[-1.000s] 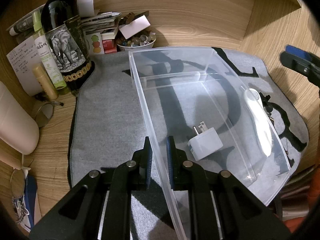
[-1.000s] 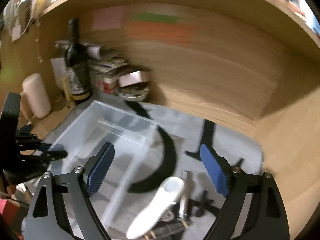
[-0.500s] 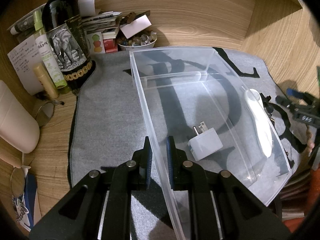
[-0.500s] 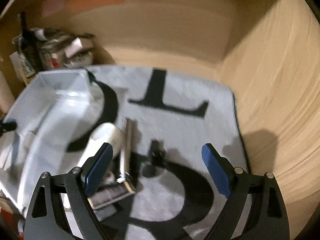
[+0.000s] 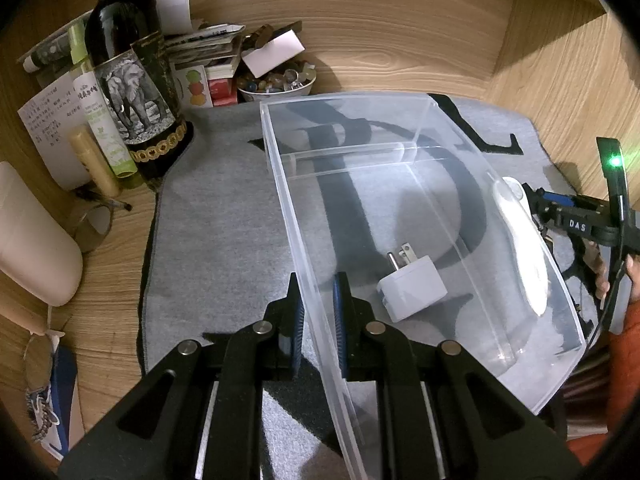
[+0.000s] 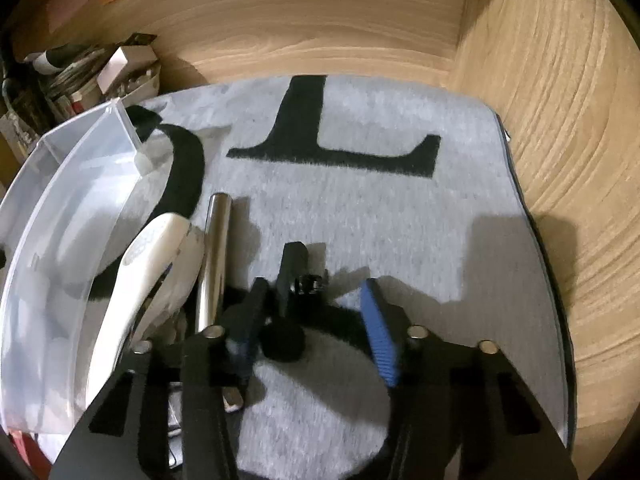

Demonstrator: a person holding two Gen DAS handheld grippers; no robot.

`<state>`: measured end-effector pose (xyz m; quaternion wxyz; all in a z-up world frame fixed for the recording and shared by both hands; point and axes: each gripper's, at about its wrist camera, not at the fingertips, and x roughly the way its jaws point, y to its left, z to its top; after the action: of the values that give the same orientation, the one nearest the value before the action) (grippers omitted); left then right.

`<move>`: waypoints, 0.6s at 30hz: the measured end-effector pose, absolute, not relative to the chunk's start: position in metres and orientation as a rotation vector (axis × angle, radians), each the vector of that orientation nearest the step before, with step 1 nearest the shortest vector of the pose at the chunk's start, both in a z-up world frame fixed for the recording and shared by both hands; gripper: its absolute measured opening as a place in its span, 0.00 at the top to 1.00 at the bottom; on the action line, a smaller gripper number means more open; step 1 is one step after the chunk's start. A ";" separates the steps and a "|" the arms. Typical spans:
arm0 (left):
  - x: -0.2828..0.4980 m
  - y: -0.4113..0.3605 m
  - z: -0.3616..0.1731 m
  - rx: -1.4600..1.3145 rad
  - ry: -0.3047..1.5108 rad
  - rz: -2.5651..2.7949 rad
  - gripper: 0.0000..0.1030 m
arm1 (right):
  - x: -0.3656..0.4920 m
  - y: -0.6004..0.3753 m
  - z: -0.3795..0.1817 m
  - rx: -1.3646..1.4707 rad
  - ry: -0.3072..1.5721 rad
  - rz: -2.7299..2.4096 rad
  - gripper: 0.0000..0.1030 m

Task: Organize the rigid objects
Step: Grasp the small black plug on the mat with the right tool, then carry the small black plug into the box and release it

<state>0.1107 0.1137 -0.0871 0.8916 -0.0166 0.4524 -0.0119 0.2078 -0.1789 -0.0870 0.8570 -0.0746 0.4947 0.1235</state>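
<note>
My left gripper (image 5: 318,316) is shut on the near-left wall of a clear plastic bin (image 5: 400,152) that sits on a grey mat. A white plug adapter (image 5: 412,288) lies inside the bin. My right gripper (image 6: 314,300) is open, low over the mat, with its fingers on either side of a small black clamp part (image 6: 294,276). A white curved remote (image 6: 138,276) and a metal cylinder (image 6: 214,264) lie just left of it, beside the bin (image 6: 52,216). The right gripper (image 5: 560,212) also shows in the left wrist view, past the bin's right wall.
A dark wine bottle (image 5: 128,80), tubes, papers and a bowl of small items (image 5: 276,80) crowd the back left corner. A beige cylinder (image 5: 32,240) lies at the left. Wooden walls (image 6: 560,160) enclose the mat (image 6: 360,208) at back and right.
My right gripper has swung right and dropped down to the mat, narrowing around the black clamp part. My left gripper and the bin have stayed still.
</note>
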 end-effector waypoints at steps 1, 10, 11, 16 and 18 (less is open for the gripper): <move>0.111 0.114 -0.087 -0.035 0.939 -0.025 0.87 | 0.209 -0.179 -0.087 -0.154 1.038 0.263 0.75; 0.111 0.113 -0.087 -0.035 0.939 -0.024 0.87 | 0.207 -0.177 -0.074 -0.164 0.980 0.265 0.78; 0.111 0.113 -0.087 -0.035 0.939 -0.023 0.87 | 0.206 -0.175 -0.070 -0.166 0.969 0.268 0.78; 0.111 0.112 -0.087 -0.036 0.940 -0.023 0.87 | 0.200 -0.167 -0.049 -0.174 0.911 0.289 0.78; 0.111 0.112 -0.087 -0.037 0.940 -0.023 0.87 | 0.198 -0.162 -0.041 -0.180 0.889 0.300 0.78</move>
<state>0.1112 0.1122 -0.0867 0.8913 -0.0176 0.4529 -0.0111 0.1979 -0.1619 -0.0413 0.8882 -0.0866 0.4276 0.1442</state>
